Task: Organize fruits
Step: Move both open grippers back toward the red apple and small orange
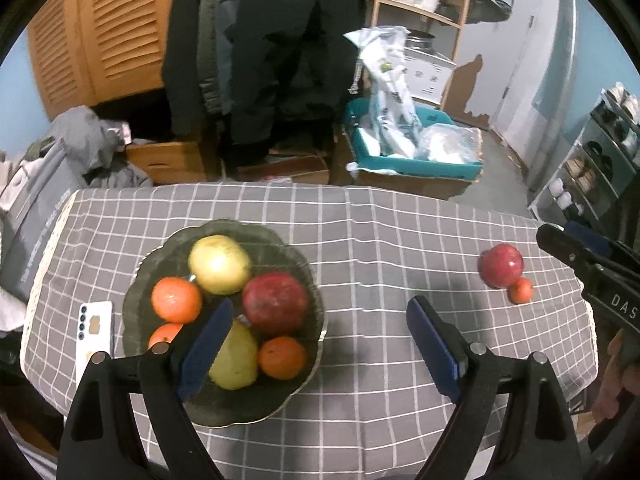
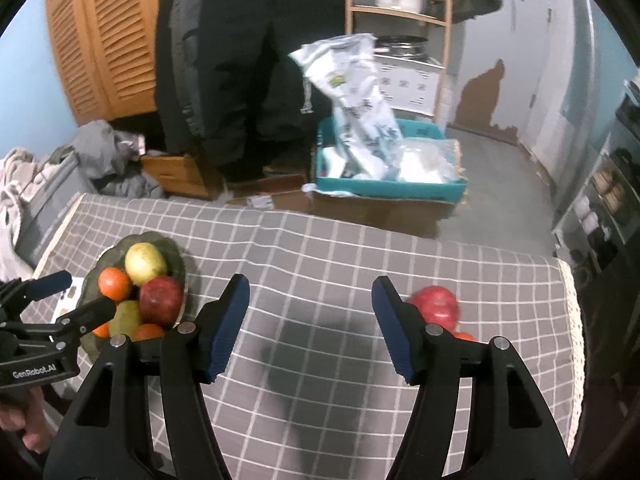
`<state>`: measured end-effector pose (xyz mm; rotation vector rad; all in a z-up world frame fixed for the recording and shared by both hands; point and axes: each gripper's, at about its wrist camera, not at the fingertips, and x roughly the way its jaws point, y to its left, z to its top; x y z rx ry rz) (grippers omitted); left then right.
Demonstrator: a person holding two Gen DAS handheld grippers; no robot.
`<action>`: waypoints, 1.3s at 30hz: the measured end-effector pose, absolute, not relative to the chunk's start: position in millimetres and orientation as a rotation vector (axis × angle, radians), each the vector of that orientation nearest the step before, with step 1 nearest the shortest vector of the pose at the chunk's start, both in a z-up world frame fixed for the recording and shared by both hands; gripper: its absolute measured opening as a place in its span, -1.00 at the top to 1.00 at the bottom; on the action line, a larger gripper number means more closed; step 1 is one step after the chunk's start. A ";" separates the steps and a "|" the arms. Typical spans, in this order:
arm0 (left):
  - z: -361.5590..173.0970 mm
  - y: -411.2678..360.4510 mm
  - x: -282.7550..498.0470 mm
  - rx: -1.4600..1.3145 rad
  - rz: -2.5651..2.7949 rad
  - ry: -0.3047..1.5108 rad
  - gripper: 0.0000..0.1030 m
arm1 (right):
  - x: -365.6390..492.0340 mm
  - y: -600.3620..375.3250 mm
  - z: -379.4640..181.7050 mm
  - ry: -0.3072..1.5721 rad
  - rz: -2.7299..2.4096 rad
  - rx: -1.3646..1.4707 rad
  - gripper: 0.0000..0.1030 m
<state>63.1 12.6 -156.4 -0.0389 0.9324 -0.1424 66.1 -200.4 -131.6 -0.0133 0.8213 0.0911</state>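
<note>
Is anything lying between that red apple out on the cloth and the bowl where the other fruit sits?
Nothing visible. Only bare checked tablecloth lies between the red apple and the bowl. A small orange fruit touches the apple on its near side, away from that path. Both claws, left and right, are open and empty.

Two wrist cameras, both looking down and forward over the same table.

The left view sits close above the fruit bowl (image 1: 224, 320), catching the right gripper (image 1: 576, 248) at its right edge. The right view hangs over bare checked tablecloth (image 2: 320, 280), with the left gripper (image 2: 68, 296) at its left edge. Both share the bowl, the loose red apple (image 1: 502, 266) and the cluttered room beyond.
</note>
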 end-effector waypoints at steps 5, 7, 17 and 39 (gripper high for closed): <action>-155.2 -12.9 65.6 -0.016 -0.180 0.934 -0.74 | 61.4 -226.8 -131.6 0.818 0.037 -0.005 -0.33; -155.1 -22.6 66.4 -0.005 -0.194 0.934 -0.74 | 59.0 -237.7 -132.1 0.818 0.019 0.005 -0.34; -156.7 -68.1 74.2 0.033 -0.257 0.942 -0.74 | 44.5 -286.8 -134.4 0.821 -0.058 0.041 -0.34; -207.2 -134.5 111.4 0.112 -0.308 1.013 -0.93 | 54.9 -371.6 -195.4 0.958 -0.168 0.122 -0.48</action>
